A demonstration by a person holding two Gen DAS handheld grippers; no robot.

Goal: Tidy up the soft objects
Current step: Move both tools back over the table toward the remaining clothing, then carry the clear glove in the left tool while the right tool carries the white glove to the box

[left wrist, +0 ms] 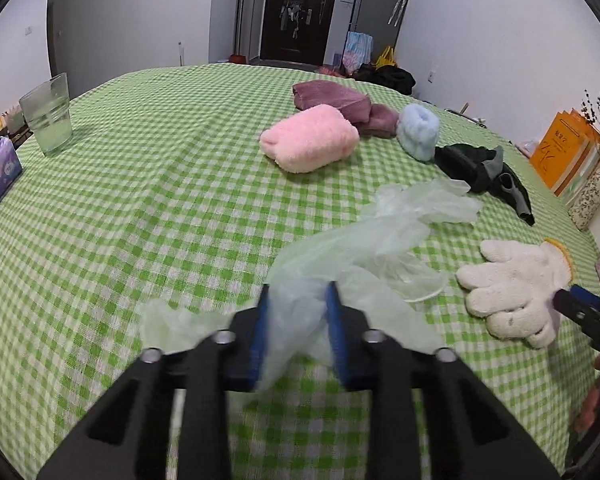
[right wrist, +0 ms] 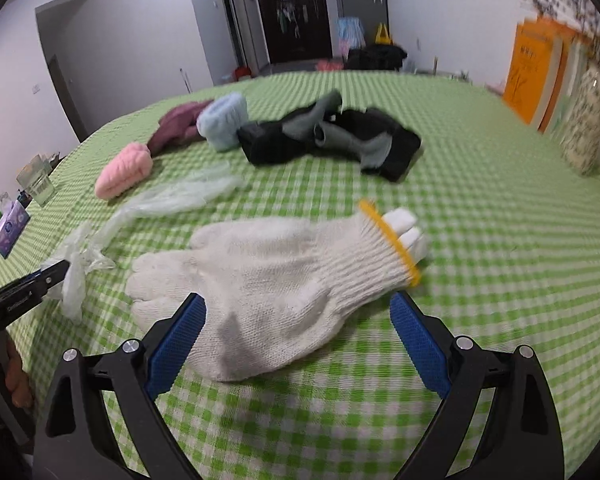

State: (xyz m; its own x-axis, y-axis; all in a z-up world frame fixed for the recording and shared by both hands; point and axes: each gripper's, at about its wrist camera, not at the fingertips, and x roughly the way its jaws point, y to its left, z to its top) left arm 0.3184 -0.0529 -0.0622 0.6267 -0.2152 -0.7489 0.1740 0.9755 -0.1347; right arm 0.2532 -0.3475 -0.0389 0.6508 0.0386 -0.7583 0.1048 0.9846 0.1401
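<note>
The left gripper (left wrist: 298, 300) pinches a clear plastic glove (left wrist: 296, 328) between its blue pads, lifted slightly, it seems, off the green checked tablecloth (left wrist: 160, 200). The right gripper (right wrist: 298, 320) is spread wide around a white knit glove (right wrist: 276, 280) lying flat. At one o'clock lie black gloves (right wrist: 332, 140); at eleven, a blue roll (right wrist: 222, 124), pink towel (right wrist: 124, 170) and purple towel (right wrist: 178, 124).

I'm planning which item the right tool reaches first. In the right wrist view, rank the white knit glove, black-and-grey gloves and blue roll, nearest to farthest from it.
1. White knit glove: lies between the open right tool's fingers, on the tablecloth.
2. Black-and-grey gloves: mid-table, straight ahead.
3. Blue roll: slightly farther, ahead to the left, touching the gloves' left end.
</note>
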